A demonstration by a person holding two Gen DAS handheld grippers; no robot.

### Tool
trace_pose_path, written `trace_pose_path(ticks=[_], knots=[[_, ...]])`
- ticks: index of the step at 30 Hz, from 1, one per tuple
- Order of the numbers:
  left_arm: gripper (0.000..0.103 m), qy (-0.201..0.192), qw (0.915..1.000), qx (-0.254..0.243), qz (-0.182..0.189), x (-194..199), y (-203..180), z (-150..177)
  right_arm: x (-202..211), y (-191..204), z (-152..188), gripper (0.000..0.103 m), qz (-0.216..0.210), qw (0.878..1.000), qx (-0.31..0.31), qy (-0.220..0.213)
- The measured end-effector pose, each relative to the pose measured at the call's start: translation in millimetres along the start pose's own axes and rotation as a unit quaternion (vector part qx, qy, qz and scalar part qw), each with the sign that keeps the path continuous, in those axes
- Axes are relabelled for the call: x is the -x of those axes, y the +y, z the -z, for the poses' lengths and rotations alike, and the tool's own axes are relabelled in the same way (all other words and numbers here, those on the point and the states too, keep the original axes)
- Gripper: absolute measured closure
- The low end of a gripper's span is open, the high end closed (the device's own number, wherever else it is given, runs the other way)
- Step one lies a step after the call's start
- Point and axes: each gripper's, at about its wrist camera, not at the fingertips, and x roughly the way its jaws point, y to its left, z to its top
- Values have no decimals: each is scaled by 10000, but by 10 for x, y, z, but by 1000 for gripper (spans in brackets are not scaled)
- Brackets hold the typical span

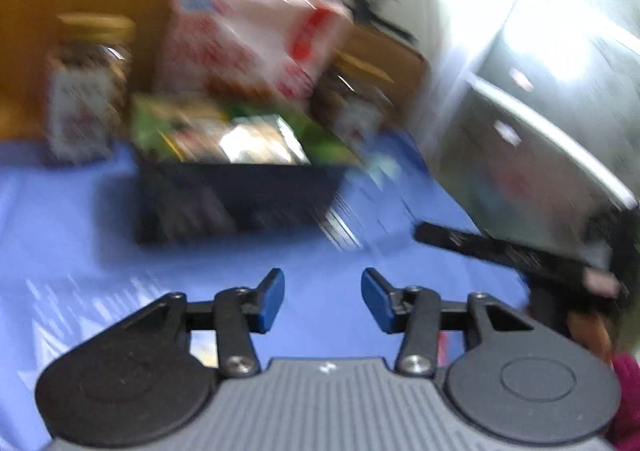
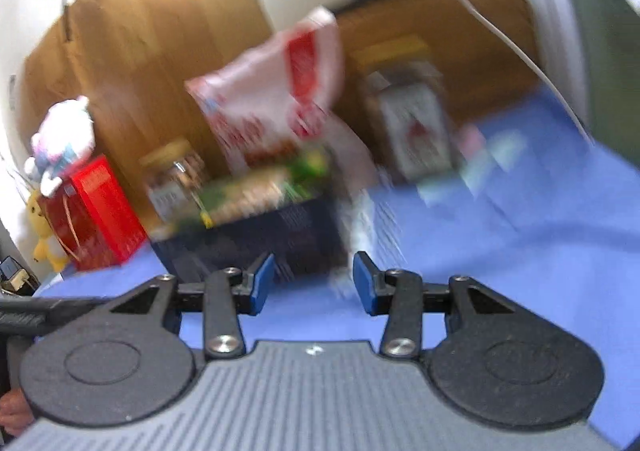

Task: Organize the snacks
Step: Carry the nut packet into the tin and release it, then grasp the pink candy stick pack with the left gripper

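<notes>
Left wrist view: the left gripper (image 1: 322,299) tilts down over the blue bench (image 1: 80,235), fingers partly open, holding nothing; the dark basket (image 1: 240,199) of snacks sits ahead.

Right wrist view: the right gripper (image 2: 313,283) tilts likewise, fingers partly open and empty, the basket (image 2: 260,239) just ahead-left.

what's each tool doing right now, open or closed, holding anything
Left tool: open, nothing between its pads.
Right tool: open, nothing between its pads.

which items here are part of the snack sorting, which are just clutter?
Job:
- black bin
- green packet in bin
- white-red bag standing in bin
- two jars beside bin

Clutter:
- red box
- plush toys
- cable
</notes>
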Motion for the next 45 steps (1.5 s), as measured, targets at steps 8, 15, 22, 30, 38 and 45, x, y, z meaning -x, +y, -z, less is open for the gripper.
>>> trace_pose_path(ticks=[8,15,22,30,38,45], knots=[[53,550,9921,-1080,315,-27,-635,560,305,-432,323,62,-235,9909,-1257,422],[64,680,9906,-1164,-241,-54,-557,641,240,-245,414,81,-597,9906,-993,732],[57,91,9935,-438,-1044,262,-37,349,203,-25,500,78,-1296,9824,-904,997],[47,-95,9938,1042,-364,538,543,285,319,204,495,61,-1295,9880,0,846],[49,333,9772,2021,552,133,733,377,214,305,602,60,-1009,9894,402,968],[50,392,9864,1566,296,76,507,308,214,393,639,60,-859,9895,764,873]])
